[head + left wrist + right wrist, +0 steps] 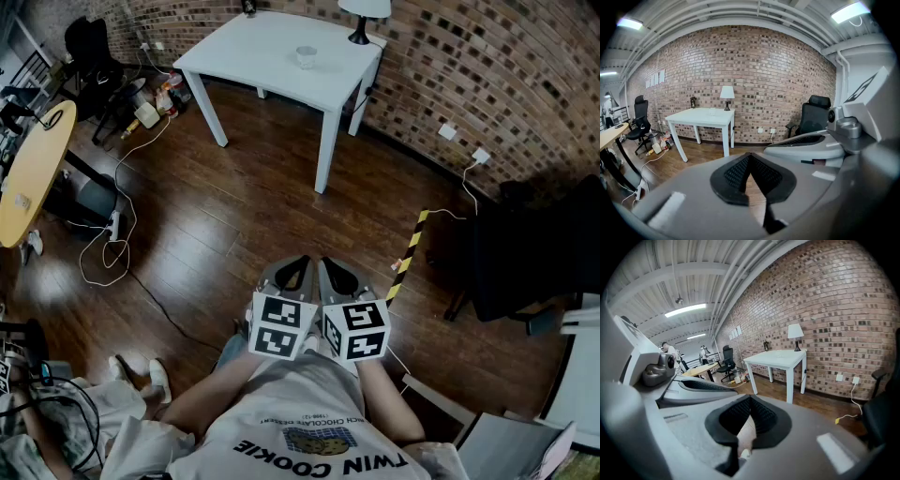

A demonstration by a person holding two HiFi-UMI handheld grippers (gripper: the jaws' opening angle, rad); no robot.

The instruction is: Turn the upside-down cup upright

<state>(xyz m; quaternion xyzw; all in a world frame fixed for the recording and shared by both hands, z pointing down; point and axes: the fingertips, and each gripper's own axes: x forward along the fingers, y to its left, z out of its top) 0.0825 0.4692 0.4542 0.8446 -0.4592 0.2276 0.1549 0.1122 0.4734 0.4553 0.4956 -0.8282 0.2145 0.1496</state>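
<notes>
White table [272, 56]; red-brown brick wall [506, 75]; black-yellow striped tape [409, 251]; dark brown floor [234, 216].

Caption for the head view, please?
Left gripper and right gripper, both shut, side by side; cup stands on the white table ahead.

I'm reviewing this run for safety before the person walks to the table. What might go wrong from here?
Loose white cables lie on the dark wooden floor; a step that way might catch one.
The small pale cup shares the white square table with a black-based lamp; a hasty reach might knock either.
The left tongs and right tongs are shut, so they must open first.
</notes>
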